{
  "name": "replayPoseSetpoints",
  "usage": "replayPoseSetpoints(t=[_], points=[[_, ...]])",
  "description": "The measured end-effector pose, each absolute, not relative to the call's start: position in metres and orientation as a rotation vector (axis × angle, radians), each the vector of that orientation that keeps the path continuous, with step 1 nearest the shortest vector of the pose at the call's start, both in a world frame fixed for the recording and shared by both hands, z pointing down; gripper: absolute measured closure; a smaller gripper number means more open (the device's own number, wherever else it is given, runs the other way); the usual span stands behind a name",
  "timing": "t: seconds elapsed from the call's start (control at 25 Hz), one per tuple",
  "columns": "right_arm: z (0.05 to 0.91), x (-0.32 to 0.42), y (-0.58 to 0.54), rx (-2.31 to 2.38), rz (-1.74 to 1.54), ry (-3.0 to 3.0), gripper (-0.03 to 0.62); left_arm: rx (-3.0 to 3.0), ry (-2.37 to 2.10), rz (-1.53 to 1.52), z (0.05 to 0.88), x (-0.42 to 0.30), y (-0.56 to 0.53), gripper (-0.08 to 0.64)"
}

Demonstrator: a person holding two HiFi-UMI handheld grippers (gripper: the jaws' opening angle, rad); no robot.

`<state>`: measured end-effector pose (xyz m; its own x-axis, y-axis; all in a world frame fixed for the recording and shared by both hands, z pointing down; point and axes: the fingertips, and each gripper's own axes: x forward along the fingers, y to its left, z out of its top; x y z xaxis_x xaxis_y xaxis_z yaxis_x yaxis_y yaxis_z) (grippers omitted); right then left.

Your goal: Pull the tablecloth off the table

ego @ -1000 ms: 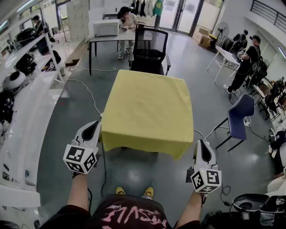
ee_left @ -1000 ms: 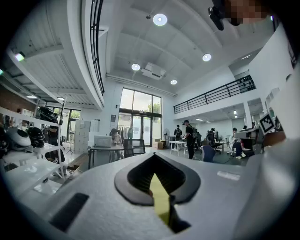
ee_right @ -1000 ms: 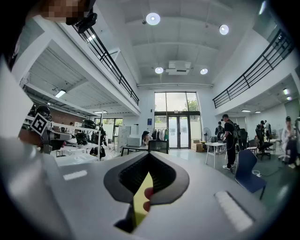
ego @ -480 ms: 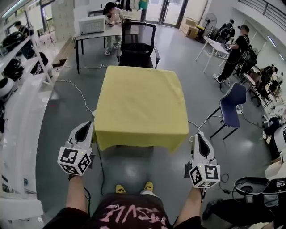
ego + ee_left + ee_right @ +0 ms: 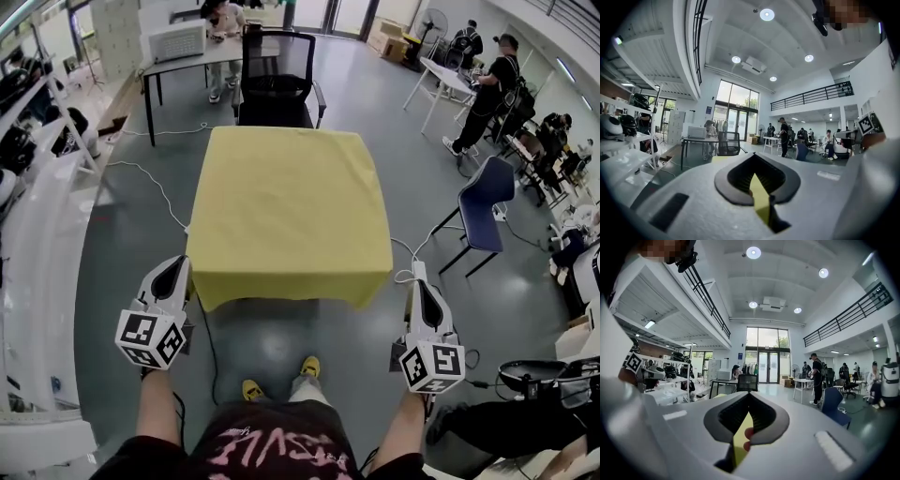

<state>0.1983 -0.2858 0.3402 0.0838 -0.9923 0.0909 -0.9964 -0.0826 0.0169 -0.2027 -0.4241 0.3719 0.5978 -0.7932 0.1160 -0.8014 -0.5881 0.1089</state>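
Observation:
A yellow tablecloth (image 5: 286, 211) covers a square table and hangs over its edges in the head view. My left gripper (image 5: 175, 269) is shut and sits just left of the cloth's near left corner. My right gripper (image 5: 418, 272) is shut, a little to the right of the near right corner. Neither holds the cloth. In the left gripper view the left gripper (image 5: 757, 178) shows a strip of yellow cloth (image 5: 760, 199) through the slot of its closed jaws. The right gripper (image 5: 747, 413) shows the same yellow tablecloth (image 5: 739, 441) in its own view.
A black office chair (image 5: 272, 75) stands at the table's far side, and a blue chair (image 5: 487, 202) to the right. Cables (image 5: 141, 178) run over the grey floor. White shelves (image 5: 37, 244) line the left. People (image 5: 487, 84) stand at the back right.
The head view has shifted, so the table sits slightly higher and further left in frame. Both grippers have dropped a little and stay shut beside the near corners. My feet have stepped.

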Motion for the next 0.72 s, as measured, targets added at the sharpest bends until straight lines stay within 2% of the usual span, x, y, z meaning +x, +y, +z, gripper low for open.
replayPoseSetpoints(t=[0.4, 0.72], points=[[0.388, 0.291, -0.331, 2.239, 0.241, -2.066, 0.580, 2.574, -1.417, 0.238, 0.400, -0.156, -0.461, 0.555], [0.445, 0.364, -0.362, 2.170, 0.376, -2.099, 0.577, 2.540, -1.430, 0.384, 0.426, -0.090, -0.478, 0.555]])
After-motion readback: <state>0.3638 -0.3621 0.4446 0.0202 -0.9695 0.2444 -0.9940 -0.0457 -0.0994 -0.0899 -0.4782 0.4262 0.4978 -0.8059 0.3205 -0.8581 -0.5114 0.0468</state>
